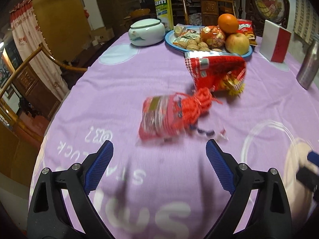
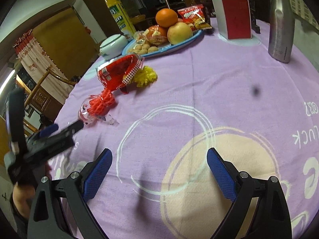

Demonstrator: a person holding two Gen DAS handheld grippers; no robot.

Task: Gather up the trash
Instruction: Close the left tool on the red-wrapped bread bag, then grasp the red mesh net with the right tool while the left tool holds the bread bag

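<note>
Reaching toward a red wrapper [image 1: 161,117] with the left tongs [image 1: 159,149] spread wide and empty.

In the left view the wrapper lies on the worktop [image 1: 119,91] just above the tips, centre frame, long axis slanting up to the right. The right tongs [image 2: 159,157], also wide and empty, sit well apart from it; in their view the trash lies far toward the left, so the left hand is nearer.

Both tongs [image 1: 159,145] [image 2: 159,152] agape (empty)
</note>
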